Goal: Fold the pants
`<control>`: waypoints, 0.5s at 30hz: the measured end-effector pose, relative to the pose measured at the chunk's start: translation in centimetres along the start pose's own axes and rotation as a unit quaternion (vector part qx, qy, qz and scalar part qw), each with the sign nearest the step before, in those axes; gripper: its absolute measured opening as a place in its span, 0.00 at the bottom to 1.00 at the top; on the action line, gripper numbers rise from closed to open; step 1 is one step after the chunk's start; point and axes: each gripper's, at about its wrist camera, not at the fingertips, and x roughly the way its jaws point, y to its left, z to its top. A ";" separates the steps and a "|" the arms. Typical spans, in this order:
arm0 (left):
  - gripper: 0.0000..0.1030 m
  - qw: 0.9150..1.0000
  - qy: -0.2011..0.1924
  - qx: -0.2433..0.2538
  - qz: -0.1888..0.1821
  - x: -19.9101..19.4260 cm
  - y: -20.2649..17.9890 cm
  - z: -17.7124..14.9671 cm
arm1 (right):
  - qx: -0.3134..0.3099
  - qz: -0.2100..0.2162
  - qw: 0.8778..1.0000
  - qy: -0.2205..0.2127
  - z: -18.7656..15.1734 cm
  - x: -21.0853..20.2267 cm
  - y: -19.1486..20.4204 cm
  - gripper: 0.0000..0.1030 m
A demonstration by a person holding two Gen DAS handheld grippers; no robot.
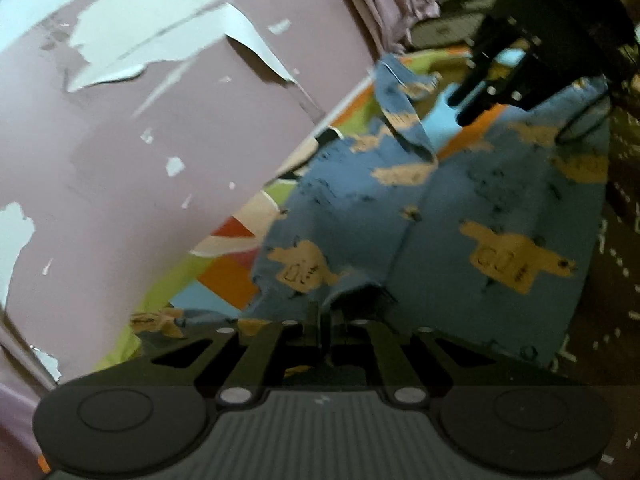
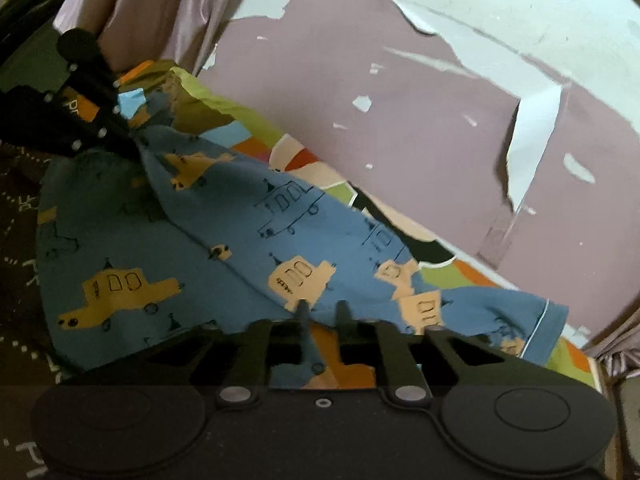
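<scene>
Blue pants (image 1: 460, 208) printed with yellow cars lie spread on a colourful mat (image 1: 224, 280). My left gripper (image 1: 325, 320) sits at their near edge, its jaws almost together on a raised pinch of cloth. In the right wrist view the pants (image 2: 160, 240) rise in a tent to the left gripper (image 2: 128, 140) at the upper left. My right gripper (image 2: 323, 312) hovers over the white-piped hem side with a clear gap between its fingers and nothing pinched. From the left wrist the right gripper (image 1: 460, 112) shows at the far side, beside a loose flap of the pants.
A pink wall (image 1: 160, 140) with peeling white patches runs close behind the mat (image 2: 460, 276). A pink curtain (image 1: 380, 0) hangs at the far end. A dark patterned rug (image 2: 20, 220) borders the pants on the open side.
</scene>
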 end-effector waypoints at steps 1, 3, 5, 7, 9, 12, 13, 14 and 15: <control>0.11 1.000 0.002 0.001 0.002 0.0 0.0 0.0 | 0.017 0.002 1.000 0.004 0.2 0.4 -0.4 0.37; 0.18 1.000 0.002 -0.001 0.008 -0.2 0.3 0.2 | 0.047 0.001 0.999 0.015 0.5 1.2 -1.2 0.58; 0.35 1.000 0.002 0.003 0.016 -0.4 0.4 0.1 | 0.068 0.004 0.997 0.026 0.8 2.2 -2.0 0.60; 0.47 0.999 0.005 0.021 0.026 -0.4 0.2 -0.1 | 0.070 0.000 0.997 0.042 1.1 3.3 -2.6 0.64; 0.47 0.998 0.012 0.046 0.034 0.0 -0.2 -0.3 | 0.059 0.012 0.997 0.058 1.5 4.5 -3.0 0.65; 0.48 0.995 0.013 0.091 0.033 0.1 -0.6 -0.7 | 0.031 0.066 0.994 0.077 2.1 5.6 -3.7 0.65; 0.48 0.994 0.013 0.106 0.033 0.2 -0.7 -0.7 | -0.007 0.084 0.993 0.084 2.5 5.7 -3.7 0.65; 0.48 0.993 0.013 0.113 0.032 0.2 -0.7 -0.7 | -0.048 0.094 0.992 0.075 2.7 5.5 -3.6 0.65; 0.49 0.992 0.016 0.118 0.029 0.2 -0.6 -0.7 | -0.096 0.099 0.988 0.064 2.9 5.1 -3.5 0.65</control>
